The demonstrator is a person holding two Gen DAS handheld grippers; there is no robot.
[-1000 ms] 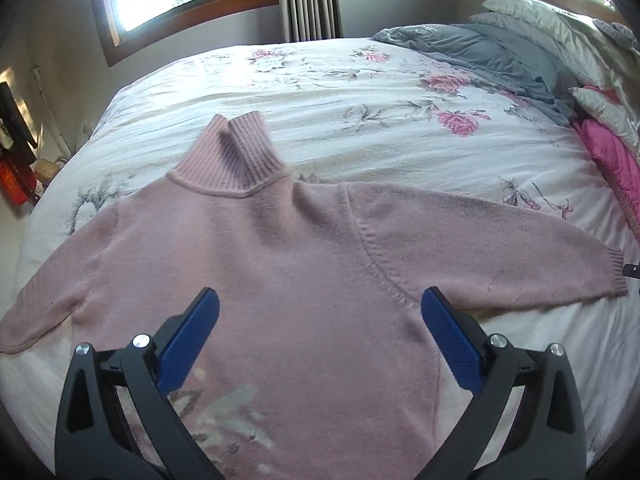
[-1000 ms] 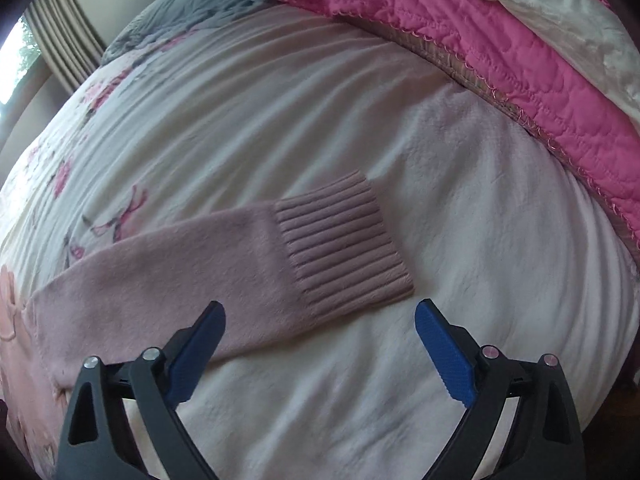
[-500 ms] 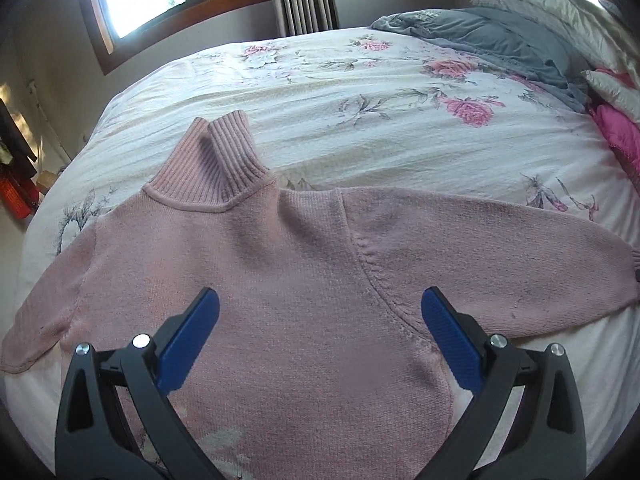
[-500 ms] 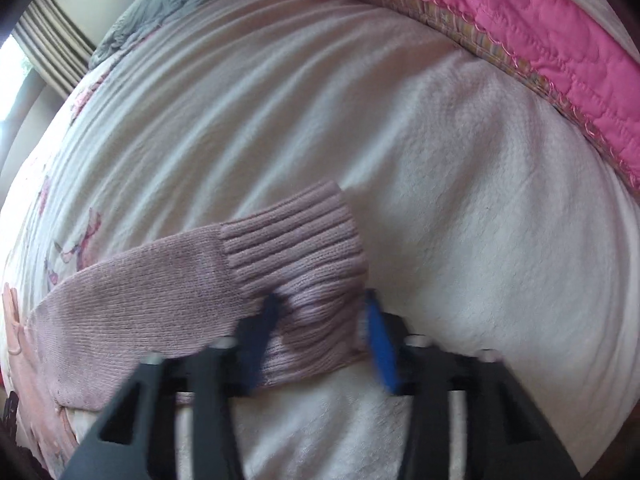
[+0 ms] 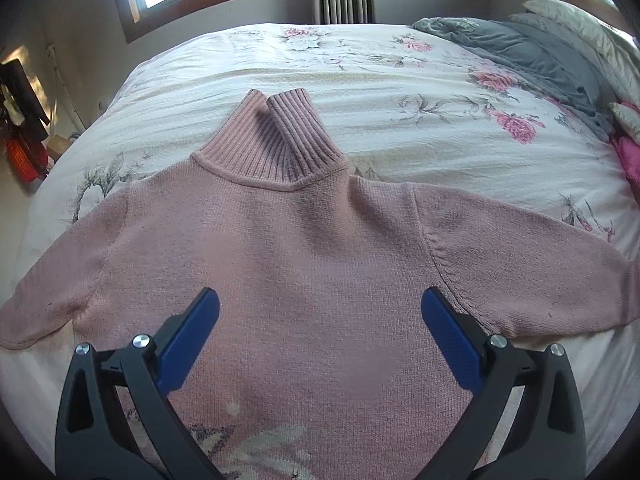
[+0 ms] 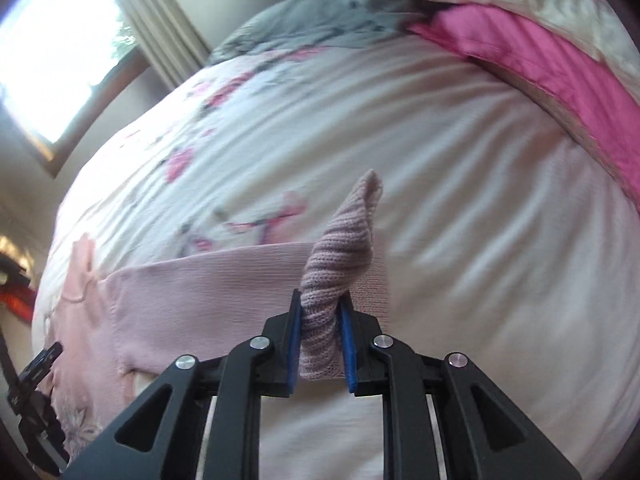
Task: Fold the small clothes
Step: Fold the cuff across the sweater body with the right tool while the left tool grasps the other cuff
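Right hand-held gripper (image 6: 320, 344): blue pads clamped on ribbed cuff (image 6: 340, 256) of pink knitted turtleneck sweater (image 5: 320, 280), cuff lifted. Left hand-held gripper (image 5: 320, 336): spread wide, empty, above torso. Sweater flat on floral-quilted bed (image 5: 360, 76); no fold completed, all folds remain.

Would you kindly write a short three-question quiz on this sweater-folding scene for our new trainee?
1. True or false: the left gripper is shut on the sweater.
2. Which part of the sweater does the right gripper hold? A) the collar B) the sleeve cuff C) the bottom hem
3. Fill in: the sweater lies spread on a ____ with a flowered cover.

Key:
1. False: its jaws stand open above the sweater's body.
2. B: the ribbed cuff is pinched between the jaws and lifted.
3. bed
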